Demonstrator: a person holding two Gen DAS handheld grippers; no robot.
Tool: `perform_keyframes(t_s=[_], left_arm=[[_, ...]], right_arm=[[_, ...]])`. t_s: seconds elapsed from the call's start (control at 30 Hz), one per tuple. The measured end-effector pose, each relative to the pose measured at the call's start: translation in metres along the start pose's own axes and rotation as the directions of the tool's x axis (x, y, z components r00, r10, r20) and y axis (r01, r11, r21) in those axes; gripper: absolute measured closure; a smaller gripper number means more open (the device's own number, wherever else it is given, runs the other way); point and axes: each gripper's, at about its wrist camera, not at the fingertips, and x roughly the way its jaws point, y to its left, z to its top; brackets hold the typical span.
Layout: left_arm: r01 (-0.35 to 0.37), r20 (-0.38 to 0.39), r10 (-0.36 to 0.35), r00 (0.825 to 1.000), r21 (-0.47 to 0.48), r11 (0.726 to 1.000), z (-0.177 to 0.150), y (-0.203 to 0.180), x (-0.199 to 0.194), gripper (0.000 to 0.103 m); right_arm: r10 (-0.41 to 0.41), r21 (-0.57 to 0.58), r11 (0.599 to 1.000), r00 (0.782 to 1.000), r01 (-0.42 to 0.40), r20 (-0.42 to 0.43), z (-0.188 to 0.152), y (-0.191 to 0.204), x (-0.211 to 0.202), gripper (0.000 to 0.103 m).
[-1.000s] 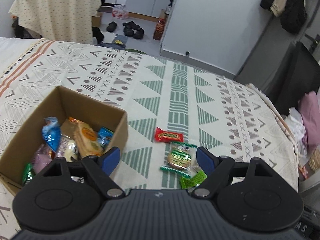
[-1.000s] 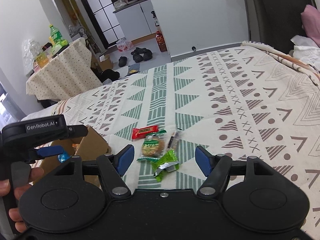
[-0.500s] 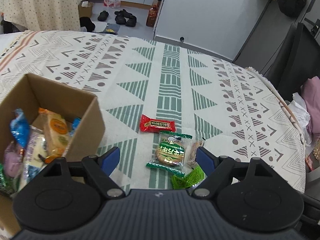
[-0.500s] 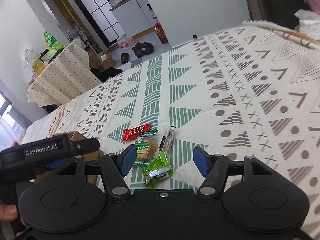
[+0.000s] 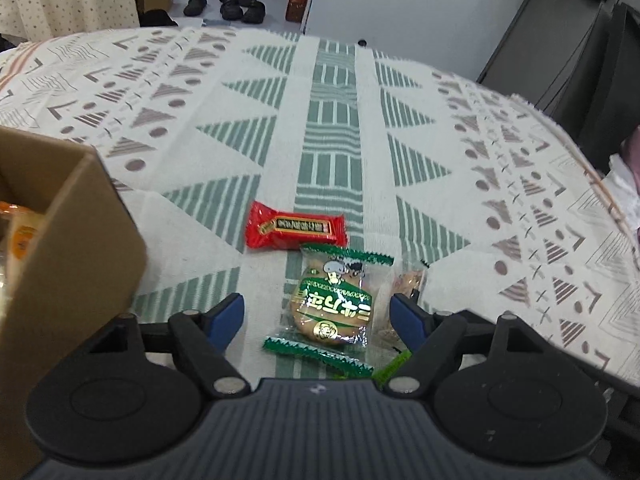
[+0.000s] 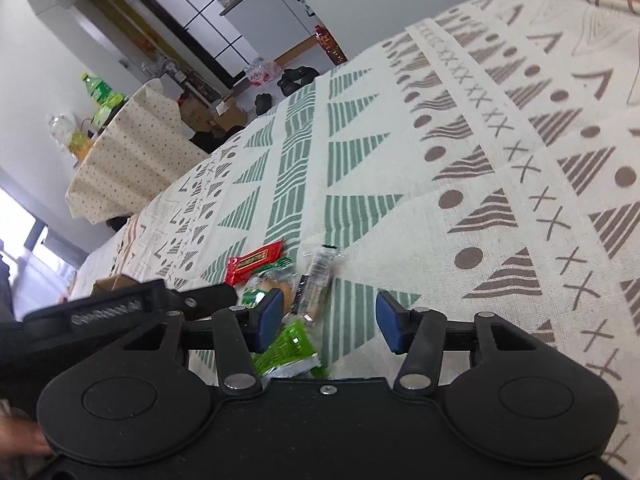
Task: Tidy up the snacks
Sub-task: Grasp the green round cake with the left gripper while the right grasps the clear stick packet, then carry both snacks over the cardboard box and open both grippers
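**Both grippers spread over the snack pile, nothing gripped**

Left wrist view: we see the left gripper (image 5: 318, 316) with its blue pads (image 5: 228, 314) wide apart, low over the patterned cloth (image 5: 336, 120). The cookie packet (image 5: 334, 308) (clear wrap, green crimped ends) sits lower centre of the frame, between the two pads but touching neither. The red bar wrapper (image 5: 295, 229) lies just above it in the frame, their edges overlapping or touching. A clear packet with brownish contents (image 5: 408, 280) sits just right of the cookie, partly tucked under it. A sliver of the bright green packet (image 5: 394, 362) shows at the right finger's base. The cardboard box (image 5: 76, 248) fills the left edge; an orange wrapper (image 5: 22, 232) is visible inside, the rest out of frame.

Right wrist view (tilted, motion-blurred): right gripper (image 6: 330, 318) also spread open, holding nothing. Green packet (image 6: 290, 346) lies just inside the left pad, at frame centre-bottom. Cookie packet (image 6: 266, 282) is partly hidden behind that pad; red bar (image 6: 254, 262) is above it, clear packet (image 6: 316, 280) to its right. The left gripper's black body (image 6: 128, 306) crosses the lower left of the frame; a box corner (image 6: 110, 282) peeks out behind it.
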Motion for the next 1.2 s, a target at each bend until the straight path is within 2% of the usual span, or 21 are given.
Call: perform_keyframes(t_s=[0.17, 0.27, 0.3, 0.37, 0.63, 0.8, 0.83, 0.87, 0.97, 1.2], left_arm=[[-0.017, -0.018, 0.018, 1.000, 0.026, 1.000, -0.002, -0.004, 0.015, 0.028], [-0.036, 0.001, 0.036, 0.999, 0.028, 0.999, -0.002, -0.004, 0.016, 0.043], [-0.046, 0.005, 0.046, 0.999, 0.025, 0.999, -0.002, -0.004, 0.016, 0.051], [-0.046, 0.011, 0.046, 0.999, 0.018, 0.999, -0.001, -0.003, 0.015, 0.055], [-0.053, 0.014, 0.053, 0.998, -0.018, 0.998, -0.002, 0.009, 0.007, 0.055], [-0.054, 0.013, 0.055, 0.998, -0.053, 0.997, -0.003, 0.016, -0.003, 0.055], [-0.049, 0.018, 0.050, 0.999, -0.053, 0.997, -0.003, 0.015, -0.006, 0.055], [-0.043, 0.023, 0.045, 0.999, -0.053, 0.998, -0.003, 0.015, -0.010, 0.055], [-0.023, 0.040, 0.025, 0.999, -0.059, 0.998, -0.001, 0.014, -0.022, 0.055], [0.007, 0.095, 0.001, 0.995, -0.087, 0.996, 0.005, 0.015, -0.055, 0.055]], right_arm=[[0.018, 0.043, 0.999, 1.000, -0.018, -0.013, 0.004, -0.011, 0.012, 0.056], [0.038, 0.057, 0.998, 0.999, -0.036, -0.023, 0.005, -0.012, 0.018, 0.056], [0.047, 0.062, 0.997, 0.999, -0.045, -0.026, 0.005, -0.012, 0.020, 0.056], [0.058, 0.062, 0.996, 0.998, -0.056, -0.029, 0.004, -0.010, 0.024, 0.055], [0.068, 0.038, 0.997, 0.998, -0.067, -0.014, 0.002, 0.001, 0.036, 0.055], [0.022, -0.010, 1.000, 1.000, -0.022, -0.022, 0.001, 0.011, 0.040, 0.057], [0.008, -0.016, 1.000, 1.000, -0.008, -0.029, 0.001, 0.012, 0.040, 0.063], [-0.013, -0.038, 0.999, 0.999, 0.011, -0.037, 0.001, 0.015, 0.040, 0.073], [-0.026, -0.044, 0.999, 0.998, 0.024, -0.049, -0.001, 0.015, 0.039, 0.083], [-0.077, -0.061, 0.995, 0.997, 0.076, -0.013, 0.006, 0.024, 0.012, 0.085]])
